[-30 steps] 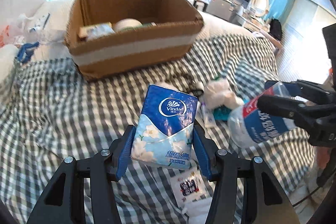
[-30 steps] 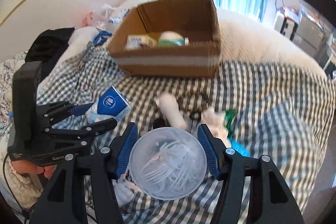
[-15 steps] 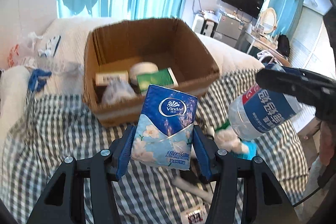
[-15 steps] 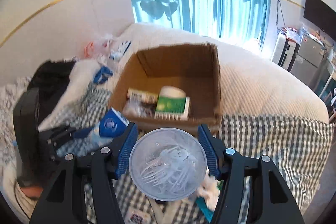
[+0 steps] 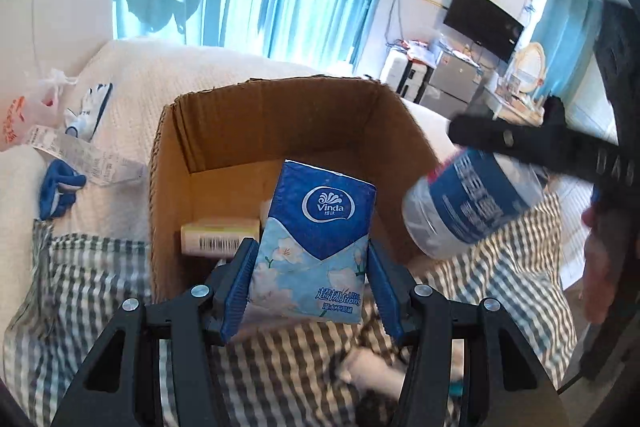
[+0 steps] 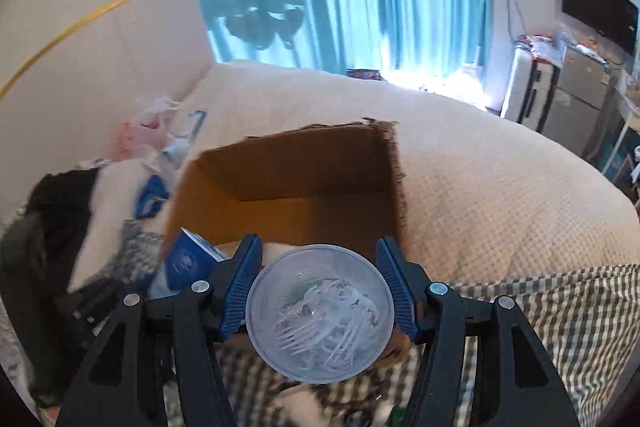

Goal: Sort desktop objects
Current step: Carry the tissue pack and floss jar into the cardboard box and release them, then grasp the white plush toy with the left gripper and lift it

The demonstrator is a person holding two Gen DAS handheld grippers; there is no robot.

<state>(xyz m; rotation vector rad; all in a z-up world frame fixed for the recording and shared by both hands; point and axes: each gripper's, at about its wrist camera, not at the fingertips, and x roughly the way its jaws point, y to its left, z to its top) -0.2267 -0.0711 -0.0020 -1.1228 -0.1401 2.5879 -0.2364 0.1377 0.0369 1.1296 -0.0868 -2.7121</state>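
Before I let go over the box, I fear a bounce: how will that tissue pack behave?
The tissue pack is probably soft: its wrapper bulges between the fingers. Likely light, so it should land flat in the cardboard box, not roll.

Blue floral tissue pack (image 5: 316,247), brown cardboard box (image 5: 280,131), grey-checked blanket (image 5: 500,291)

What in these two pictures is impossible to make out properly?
- Left wrist view: the cardboard box floor is mostly hidden behind the tissue pack in the left gripper.
- Left wrist view: the bottle cap end is covered by the right gripper.
- Right wrist view: the bottle's base fills the space between the fingers and hides the box contents.
- Both views: items on the checked blanket below are blurred.
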